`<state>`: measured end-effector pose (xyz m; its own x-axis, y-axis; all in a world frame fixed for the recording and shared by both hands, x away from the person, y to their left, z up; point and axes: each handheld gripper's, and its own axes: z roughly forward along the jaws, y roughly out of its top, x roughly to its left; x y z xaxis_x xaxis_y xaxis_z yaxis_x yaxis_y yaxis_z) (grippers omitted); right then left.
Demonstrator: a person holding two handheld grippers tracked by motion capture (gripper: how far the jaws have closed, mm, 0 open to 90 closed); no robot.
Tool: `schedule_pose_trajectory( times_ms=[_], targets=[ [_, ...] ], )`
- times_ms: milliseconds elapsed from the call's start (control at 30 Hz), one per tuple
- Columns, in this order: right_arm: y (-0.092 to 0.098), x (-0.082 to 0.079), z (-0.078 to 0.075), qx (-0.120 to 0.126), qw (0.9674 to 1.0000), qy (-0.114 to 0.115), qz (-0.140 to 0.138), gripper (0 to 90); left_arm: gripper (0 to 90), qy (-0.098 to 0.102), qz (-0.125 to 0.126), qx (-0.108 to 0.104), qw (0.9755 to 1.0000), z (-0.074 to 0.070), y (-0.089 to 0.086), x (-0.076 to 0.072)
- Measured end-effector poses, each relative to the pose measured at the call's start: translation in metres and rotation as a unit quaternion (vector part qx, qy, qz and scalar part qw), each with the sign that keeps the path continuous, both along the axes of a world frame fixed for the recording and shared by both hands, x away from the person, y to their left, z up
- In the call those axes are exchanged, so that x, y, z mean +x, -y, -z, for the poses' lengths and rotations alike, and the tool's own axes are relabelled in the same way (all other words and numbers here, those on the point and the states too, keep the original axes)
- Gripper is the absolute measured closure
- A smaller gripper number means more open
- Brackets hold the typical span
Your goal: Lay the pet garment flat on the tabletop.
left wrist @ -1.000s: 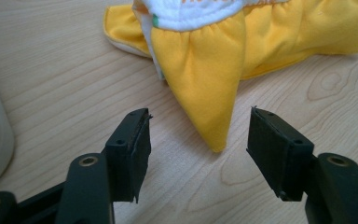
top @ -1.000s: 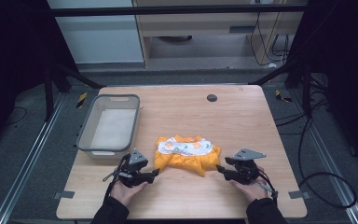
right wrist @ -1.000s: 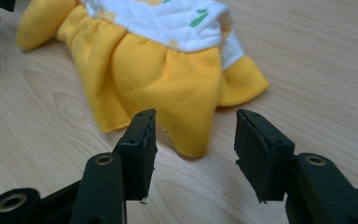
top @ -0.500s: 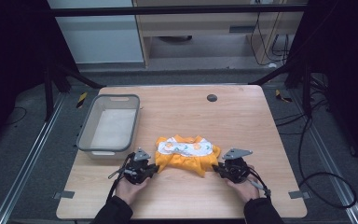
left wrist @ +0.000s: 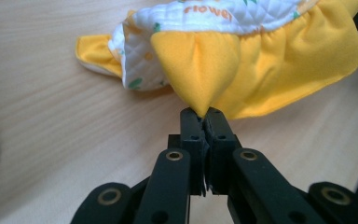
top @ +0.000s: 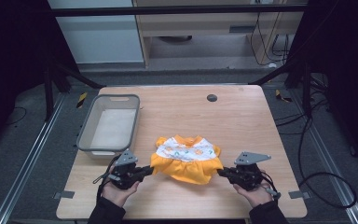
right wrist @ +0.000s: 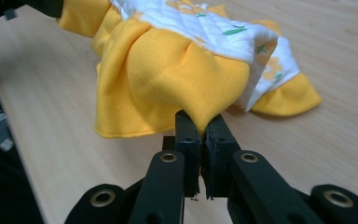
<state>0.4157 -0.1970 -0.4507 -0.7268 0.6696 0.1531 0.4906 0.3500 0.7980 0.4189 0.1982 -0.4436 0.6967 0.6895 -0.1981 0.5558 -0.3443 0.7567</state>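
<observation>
Left gripper (left wrist: pixel 200 116) and right gripper (right wrist: pixel 200 125) both clamped tight on yellow skirt corners of baby dress (top: pixel 186 159) (stretched between their fingers).

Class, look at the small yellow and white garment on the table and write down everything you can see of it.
The garment is a small dress: a white quilted top printed with orange and green motifs and the word "flower", yellow sleeve edges, and a gathered yellow skirt of smooth cloth. It lies near the front of the wooden table, right of the grey tub. The left gripper and right gripper each pinch a skirt corner, pulling it taut between them.
</observation>
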Motion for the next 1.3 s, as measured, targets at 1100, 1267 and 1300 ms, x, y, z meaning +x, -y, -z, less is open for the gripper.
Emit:
schedule_pose_trajectory(
  times_ms=[1100, 1267, 1300],
  targets=[
    [-0.004, 0.022, -0.012, 0.010, 0.9951, 0.071, 0.068, 53.9, 38.5, 0.094, -0.039, 0.017, 0.9947, -0.028, -0.001, 0.004],
    [-0.013, 0.047, -0.010, -0.009, 0.9929, 0.079, 0.089, 50.6, 40.8, 0.107, -0.064, 0.045, 0.9912, -0.025, 0.018, 0.048],
    [-0.014, 0.053, -0.009, -0.015, 0.9924, 0.080, 0.093, 50.4, 41.0, 0.104, -0.067, 0.056, 0.9907, -0.022, 0.022, 0.058]
  ],
)
